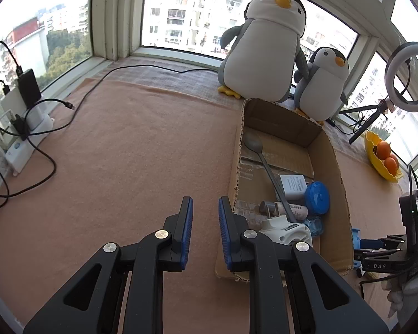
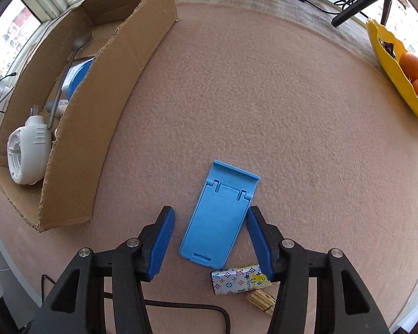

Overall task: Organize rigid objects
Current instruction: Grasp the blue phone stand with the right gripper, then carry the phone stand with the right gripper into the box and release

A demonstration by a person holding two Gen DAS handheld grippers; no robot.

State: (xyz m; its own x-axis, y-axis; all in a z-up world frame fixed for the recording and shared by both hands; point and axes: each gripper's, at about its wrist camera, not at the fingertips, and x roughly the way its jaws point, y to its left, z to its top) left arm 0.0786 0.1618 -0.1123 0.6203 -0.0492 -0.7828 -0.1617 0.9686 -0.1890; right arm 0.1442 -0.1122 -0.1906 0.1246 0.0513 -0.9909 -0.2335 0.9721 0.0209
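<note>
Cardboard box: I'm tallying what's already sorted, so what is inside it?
In the cardboard box: a spoon, white charger, blue lid, small tube and white plug-in device. Anything beneath them is hidden.

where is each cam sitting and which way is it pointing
Left wrist: on the left gripper, low over the blanket, facing the windows and penguins; the box is on its right. Own open fingers show.
Right wrist: on the right gripper, looking down at the blue stand between its open fingers; patterned tube beside.
Shared: box, spoon, white plug, fruit bowl.
</note>
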